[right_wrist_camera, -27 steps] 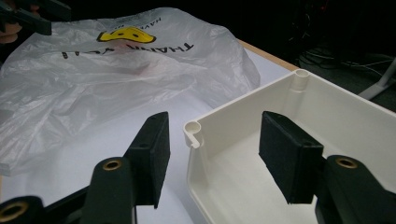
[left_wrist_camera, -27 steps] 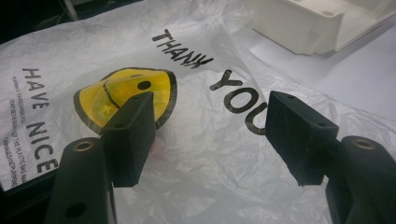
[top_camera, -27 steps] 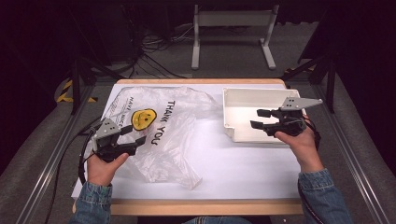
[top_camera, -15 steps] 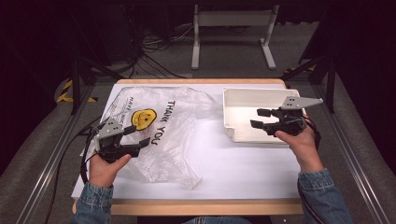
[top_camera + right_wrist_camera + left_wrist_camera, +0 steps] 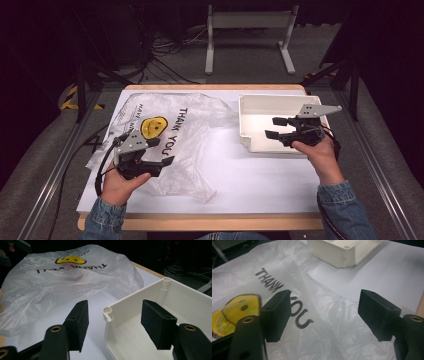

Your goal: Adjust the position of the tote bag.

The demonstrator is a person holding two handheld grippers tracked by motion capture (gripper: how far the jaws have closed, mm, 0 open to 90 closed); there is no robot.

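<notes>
A crumpled clear plastic bag [image 5: 195, 130] printed with "THANK YOU" and a yellow smiley lies on the left half of the white tabletop [image 5: 250, 175]. My left gripper [image 5: 162, 151] hovers open over the bag's near left part, and the bag [image 5: 324, 340] lies below its jaws with nothing pinched. A white plastic tray [image 5: 280, 97] sits at the right. My right gripper [image 5: 271, 127] is open at the tray's near left corner. That corner [image 5: 108, 312] stands between the jaws, and neither pad touches it. The bag [image 5: 62, 282] lies beyond.
The tray [image 5: 337, 255] looks bare inside. Bare white tabletop lies between bag and tray, and along the wooden front edge [image 5: 225, 222]. Metal rails run down both sides of the table. A grey stand [image 5: 247, 20] and cables sit on the floor behind.
My left gripper has edged a little to the right over the bag. The right gripper has stayed at the tray's corner.
</notes>
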